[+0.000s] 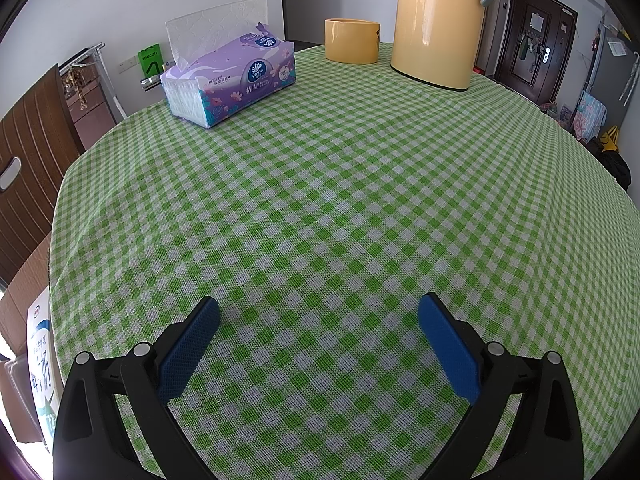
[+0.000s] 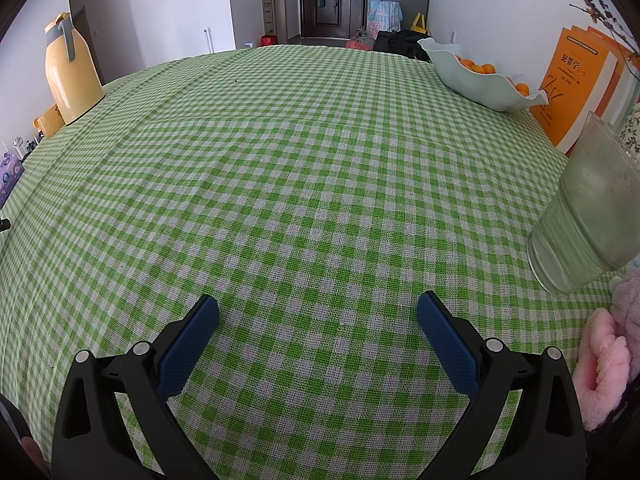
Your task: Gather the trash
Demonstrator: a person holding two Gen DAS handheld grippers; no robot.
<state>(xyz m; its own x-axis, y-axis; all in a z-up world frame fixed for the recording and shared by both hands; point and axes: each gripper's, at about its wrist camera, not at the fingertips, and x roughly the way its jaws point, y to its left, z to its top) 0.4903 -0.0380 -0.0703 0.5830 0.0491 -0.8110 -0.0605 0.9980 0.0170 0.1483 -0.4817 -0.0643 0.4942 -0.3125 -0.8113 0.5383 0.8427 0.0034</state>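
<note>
The left gripper [image 1: 318, 312] hovers low over the worktop [image 1: 340, 184], its blue-padded fingers [image 1: 188, 352] spread wide with nothing between them — only green-and-white checked cloth. Farther out, to its left, lies a purple soft pack of tissues [image 1: 232, 80] with one white sheet standing up from the slot; at the far edge sit a squat yellow round tin [image 1: 351, 40] and, just beside it, a tall yellow thermos jug with a grey handle [image 1: 438, 20].

The right gripper [image 2: 317, 312] is likewise spread wide and holds nothing. Near its right side stands a cloudy clear plastic cup [image 2: 588, 216], with something pink and fluffy [image 2: 604, 364] below it (what it is cannot be told). Beyond are a pale green wavy bowl of oranges [image 2: 480, 80] and upright orange books [image 2: 568, 88]. No trash shows on the cloth in either view.
</note>
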